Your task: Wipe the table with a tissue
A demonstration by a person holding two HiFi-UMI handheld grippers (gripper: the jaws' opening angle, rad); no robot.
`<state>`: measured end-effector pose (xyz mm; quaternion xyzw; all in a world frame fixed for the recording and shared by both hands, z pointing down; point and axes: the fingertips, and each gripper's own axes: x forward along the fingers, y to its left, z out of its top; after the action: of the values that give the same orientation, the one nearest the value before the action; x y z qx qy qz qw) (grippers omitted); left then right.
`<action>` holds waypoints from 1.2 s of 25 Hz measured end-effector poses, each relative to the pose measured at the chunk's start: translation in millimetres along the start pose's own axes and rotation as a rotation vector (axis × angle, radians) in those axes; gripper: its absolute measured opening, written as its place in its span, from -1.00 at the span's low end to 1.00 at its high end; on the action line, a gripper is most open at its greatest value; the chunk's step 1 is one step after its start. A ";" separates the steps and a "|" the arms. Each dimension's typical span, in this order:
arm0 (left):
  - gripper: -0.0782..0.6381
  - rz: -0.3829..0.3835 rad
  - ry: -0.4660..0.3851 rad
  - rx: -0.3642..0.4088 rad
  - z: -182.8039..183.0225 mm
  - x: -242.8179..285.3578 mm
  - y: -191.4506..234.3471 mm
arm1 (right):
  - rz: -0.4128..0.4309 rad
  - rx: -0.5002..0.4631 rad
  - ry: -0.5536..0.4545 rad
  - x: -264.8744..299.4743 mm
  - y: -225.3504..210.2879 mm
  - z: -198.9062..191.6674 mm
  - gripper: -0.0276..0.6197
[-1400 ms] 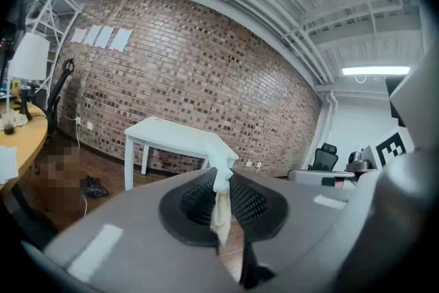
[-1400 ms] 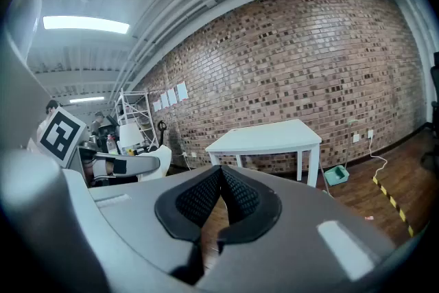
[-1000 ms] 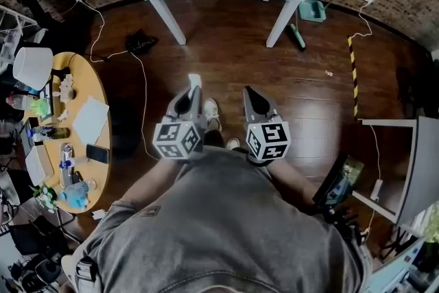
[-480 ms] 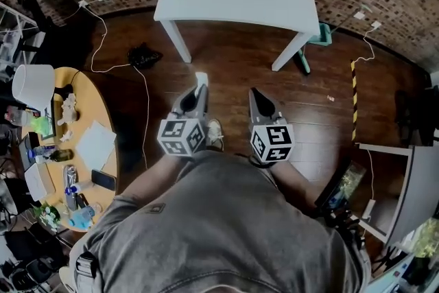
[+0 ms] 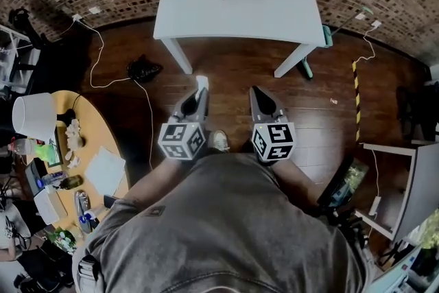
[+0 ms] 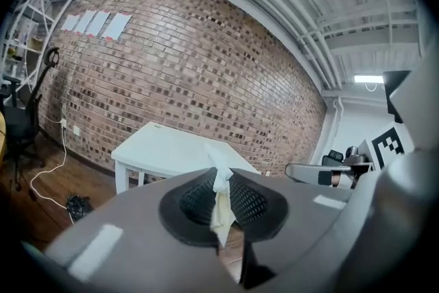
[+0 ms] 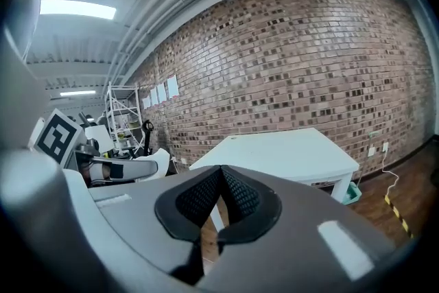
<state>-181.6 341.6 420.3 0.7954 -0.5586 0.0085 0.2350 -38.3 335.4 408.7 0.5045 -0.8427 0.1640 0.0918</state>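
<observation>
The left tool (image 5: 197,94) is clamped on a white tissue (image 6: 221,197), which pokes out past its tips. The right tool (image 5: 260,96) beside it is closed and empty. The worktop (image 5: 240,0) stands well ahead. The wipe would likely go best with the tuft laid flat and pressed lightly.

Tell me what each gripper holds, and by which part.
Left gripper: tissue, pinched around its middle, an end poking out. Right gripper: shut on nothing.

Grey short-sleeved T-shirt (image 5: 226,230)
</observation>
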 end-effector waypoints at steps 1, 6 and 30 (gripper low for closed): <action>-0.71 0.000 0.001 -0.004 0.5 4.4 1.6 | 0.000 -0.002 0.005 3.8 -1.9 0.2 -0.87; -0.71 0.012 0.006 -0.018 5.7 35.1 2.1 | 0.013 -0.005 0.012 24.9 -22.2 8.6 -0.87; -0.71 0.241 -0.014 0.142 63.7 215.2 -9.5 | 0.153 -0.002 0.000 154.4 -180.1 76.9 -0.87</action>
<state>-108.1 129.3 419.6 0.7372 -0.6497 0.0708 0.1714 47.9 101.6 419.8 0.4385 -0.8789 0.1698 0.0796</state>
